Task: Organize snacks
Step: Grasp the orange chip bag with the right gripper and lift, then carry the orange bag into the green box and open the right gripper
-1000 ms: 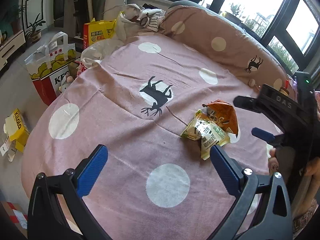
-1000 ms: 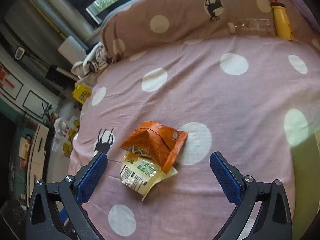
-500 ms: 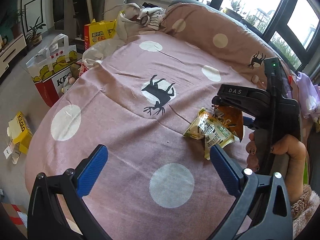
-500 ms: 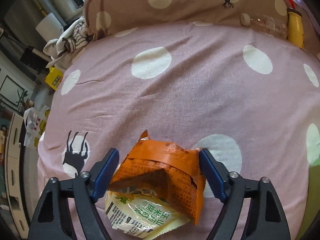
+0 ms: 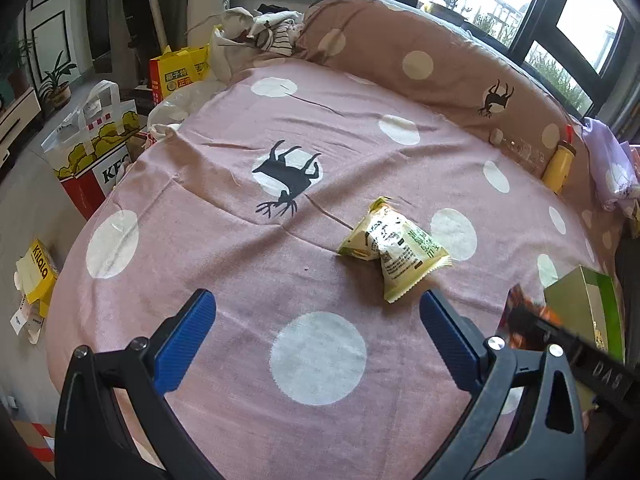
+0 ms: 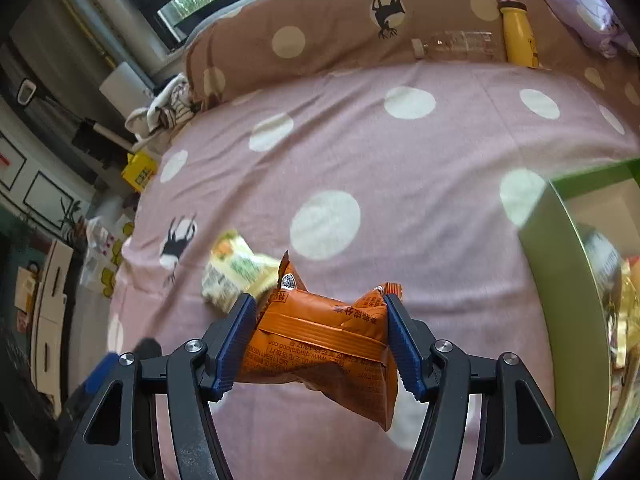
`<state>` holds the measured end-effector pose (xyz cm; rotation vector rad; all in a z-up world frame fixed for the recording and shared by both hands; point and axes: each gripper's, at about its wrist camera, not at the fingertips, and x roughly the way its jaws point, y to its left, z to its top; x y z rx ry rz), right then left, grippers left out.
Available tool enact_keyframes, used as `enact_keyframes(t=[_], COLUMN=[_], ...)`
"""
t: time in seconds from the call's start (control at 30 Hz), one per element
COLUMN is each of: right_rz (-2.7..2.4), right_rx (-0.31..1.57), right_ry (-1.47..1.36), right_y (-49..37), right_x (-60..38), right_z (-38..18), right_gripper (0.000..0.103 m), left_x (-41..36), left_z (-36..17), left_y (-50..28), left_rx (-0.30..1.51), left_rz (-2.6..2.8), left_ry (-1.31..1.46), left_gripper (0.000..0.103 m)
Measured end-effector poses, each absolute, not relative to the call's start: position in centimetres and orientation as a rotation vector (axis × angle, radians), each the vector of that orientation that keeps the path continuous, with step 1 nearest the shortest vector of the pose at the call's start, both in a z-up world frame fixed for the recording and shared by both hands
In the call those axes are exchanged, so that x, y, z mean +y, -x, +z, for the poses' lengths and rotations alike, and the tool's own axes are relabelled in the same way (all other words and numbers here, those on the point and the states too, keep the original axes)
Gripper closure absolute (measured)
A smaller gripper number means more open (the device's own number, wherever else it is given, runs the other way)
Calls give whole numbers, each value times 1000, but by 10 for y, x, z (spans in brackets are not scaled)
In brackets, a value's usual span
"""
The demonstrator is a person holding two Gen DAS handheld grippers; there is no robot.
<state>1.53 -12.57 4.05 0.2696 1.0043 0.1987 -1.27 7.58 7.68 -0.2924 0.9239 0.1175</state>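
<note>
My right gripper (image 6: pixel 320 308) has its jaws closing on an orange snack packet (image 6: pixel 320 344); both blue pads press its sides and it hangs above the pink dotted bedspread (image 6: pixel 360 140). A green open box (image 6: pixel 560 280) with packets inside stands just to its right. Behind and to its left a yellow-green snack packet (image 6: pixel 236 276) lies on the spread. In the left wrist view that yellow-green packet (image 5: pixel 394 246) lies just beyond my left gripper (image 5: pixel 316 304), which is open with nothing in it. The orange packet (image 5: pixel 524 316) shows blurred beside the green box (image 5: pixel 588 308).
A yellow bottle (image 6: pixel 518 36) and a clear plastic bottle (image 6: pixel 456 46) lie against the brown bolster (image 6: pixel 320 32) at the far side. Paper bags (image 5: pixel 92 148) and a yellow carton (image 5: pixel 38 272) sit on the floor off the bed's left edge. Clothes (image 5: pixel 260 32) pile at the far left.
The right gripper closed on the orange packet, lifted it off the yellow-green one and carried it right, beside the green box. The left gripper barely moved.
</note>
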Motion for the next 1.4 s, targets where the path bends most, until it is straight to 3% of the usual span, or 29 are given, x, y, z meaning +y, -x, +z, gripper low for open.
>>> enact_keyframes(t=[0.2,0.27,0.43,0.83,0.97,1.03,1.07,1.1,1.27,1.4], right_rz=[191,169,177,284,308,340,366,383,387,389], right_rx=[1038,1023,956,1051,1105,1123,1137,1146,1147,1063], right_ry=[-295,-315,-463,-647,-680,-696,-689,-678,-653,-624], right_y=[1,3,16,9,4,1,0,-1,0,8], right_x=[-137,-144,-173,-180,-176,-174,-171,-168,-161,-165], right_z=[14,21,36,14,1,-4,-7,-7,-8,12], right_gripper=[33,25,17,17,17,17,18,20,36,37], left_x=[58,52,29,-33,-34,-37,-39,-42,-46,-52], left_z=[75,74,76,55,45,41,39,37,43,65], left_y=[14,14,17,18,15,15,14,14,17,23], left_rx=[929,928,912,1026,1093,1117,1126,1139,1102,1010], left_rz=[73,64,-28,-318,-349,-366,-382,-387,-397,-432], left_ry=[235,225,190,150,190,194,202,199,185,194], left_gripper=[1,1,1,3,12,17,29,32,38,38])
